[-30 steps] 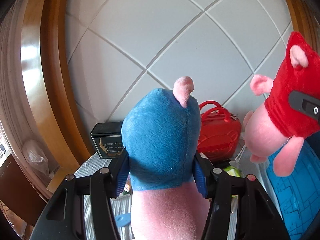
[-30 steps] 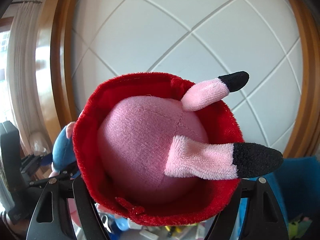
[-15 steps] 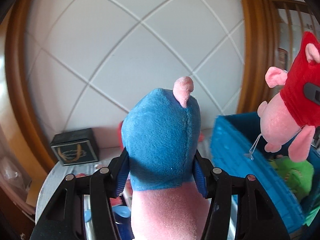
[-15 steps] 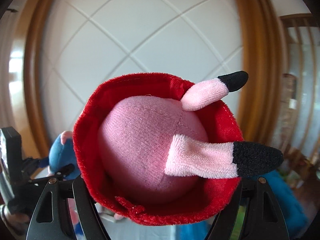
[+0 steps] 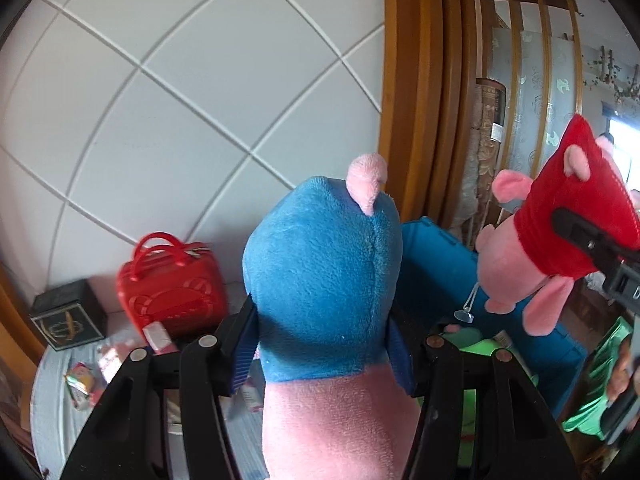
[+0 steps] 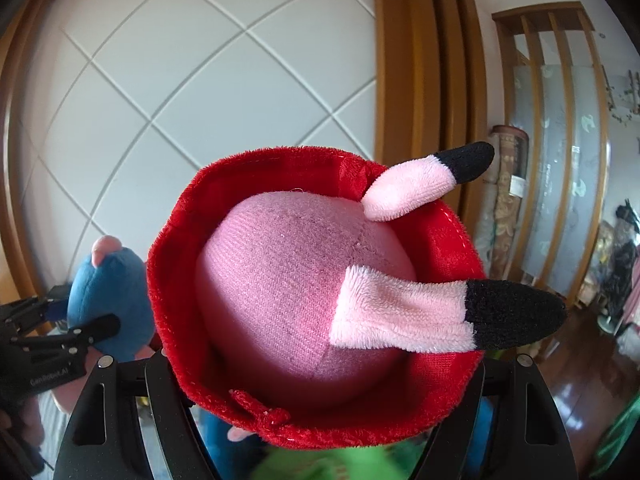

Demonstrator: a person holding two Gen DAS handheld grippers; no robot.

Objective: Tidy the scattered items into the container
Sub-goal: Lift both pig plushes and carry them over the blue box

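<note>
My left gripper (image 5: 322, 340) is shut on a plush toy with a blue top and pink body (image 5: 320, 272), its blue pads pressed into both sides. In the right wrist view my right gripper (image 6: 320, 364) is shut on a pink plush in a red dress (image 6: 288, 300), whose black-tipped legs point right. The left wrist view shows that red-dressed plush (image 5: 560, 236) hanging at the right over the open blue container (image 5: 436, 256). The blue plush (image 6: 108, 292) appears at the left of the right wrist view.
A red toy suitcase (image 5: 172, 292) and a black box (image 5: 68, 316) stand on the table against the white quilted wall, with small packets (image 5: 84, 380) in front. Green items (image 5: 480, 350) lie inside the container. A wooden frame (image 5: 416, 80) rises behind it.
Both grippers swung to the right with their plush toys still held. The blue container came into view beneath them, while the suitcase and black box slid to the left.
</note>
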